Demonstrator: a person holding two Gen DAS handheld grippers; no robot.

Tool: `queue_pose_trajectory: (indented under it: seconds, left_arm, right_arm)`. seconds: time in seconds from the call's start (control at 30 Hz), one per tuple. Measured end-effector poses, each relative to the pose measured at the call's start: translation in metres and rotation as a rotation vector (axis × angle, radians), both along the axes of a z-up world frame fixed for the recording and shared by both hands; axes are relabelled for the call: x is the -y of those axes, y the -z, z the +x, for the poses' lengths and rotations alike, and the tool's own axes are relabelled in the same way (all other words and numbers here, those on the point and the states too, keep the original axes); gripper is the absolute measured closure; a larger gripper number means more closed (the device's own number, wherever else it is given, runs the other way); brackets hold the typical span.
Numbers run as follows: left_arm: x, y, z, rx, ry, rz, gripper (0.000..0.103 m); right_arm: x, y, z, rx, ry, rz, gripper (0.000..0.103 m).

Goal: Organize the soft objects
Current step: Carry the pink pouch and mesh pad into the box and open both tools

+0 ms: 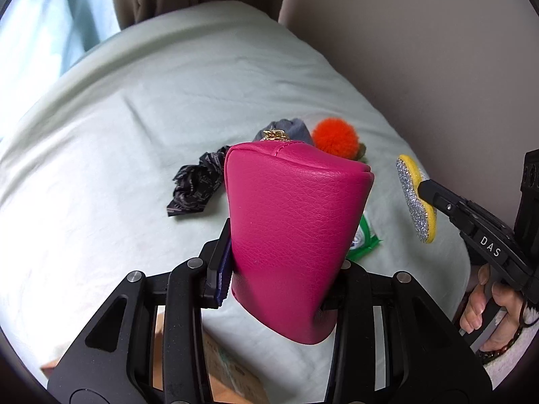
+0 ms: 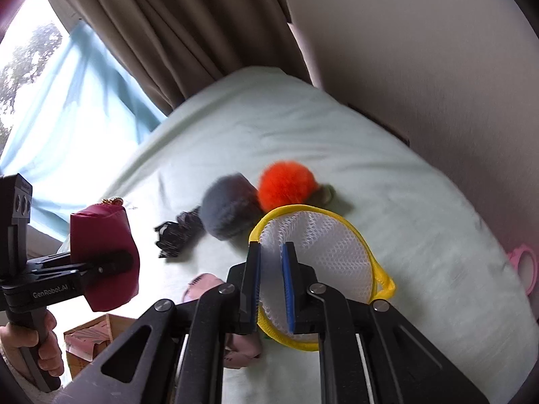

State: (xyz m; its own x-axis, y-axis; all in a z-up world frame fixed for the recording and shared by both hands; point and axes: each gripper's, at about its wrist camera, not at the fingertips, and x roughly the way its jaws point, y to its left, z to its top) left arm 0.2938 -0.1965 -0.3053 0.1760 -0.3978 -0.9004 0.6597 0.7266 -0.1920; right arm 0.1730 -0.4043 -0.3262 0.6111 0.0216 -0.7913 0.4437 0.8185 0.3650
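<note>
My left gripper (image 1: 286, 252) is shut on a magenta leather pouch (image 1: 296, 229), held upright above the bed with its gold zipper chain (image 1: 276, 134) on top. From the right wrist view, the same pouch (image 2: 101, 232) sits in the left gripper (image 2: 128, 259) at far left. My right gripper (image 2: 271, 259) is shut on the edge of a round yellow-rimmed pad (image 2: 323, 256) with a white mesh face. Its other face glitters silver in the left wrist view, where the pad (image 1: 412, 195) hangs from the right gripper (image 1: 422, 187) above the sheet.
On the pale green bed (image 1: 134, 118) lie an orange pom-pom (image 2: 286, 188), a grey fuzzy item (image 2: 229, 208), a dark patterned cloth (image 2: 175, 235), a green packet (image 1: 365, 239) and a pink soft item (image 2: 202, 286). A cardboard box (image 2: 91, 340) stands below the bed edge. Wall on the right.
</note>
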Motion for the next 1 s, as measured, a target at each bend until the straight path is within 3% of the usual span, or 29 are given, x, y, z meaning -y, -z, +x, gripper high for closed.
queue_pose_trajectory:
  seconds: [0.27,0.57,0.77,1.0]
  left_arm:
    - [-0.067,-0.082,-0.031,0.068,-0.095,-0.077,0.07]
    - [-0.196,-0.148,-0.071,0.125,-0.275,-0.123,0.07]
    - [-0.287,-0.153,-0.091,0.121,-0.384,-0.098,0.07]
    - [-0.36,-0.118,-0.102,0.073,-0.45,-0.014,0.069]
  right_arm:
    - [-0.038,-0.09,-0.006,0.101,-0.087,-0.061,0.092]
    - [-0.134,-0.179,-0.023,0.187,-0.243,-0.084,0.092]
    - [-0.219,-0.204,-0.028,0.21,-0.373,-0.07,0.092]
    - [-0.302,-0.189,-0.024,0.183,-0.498,-0.03,0.092]
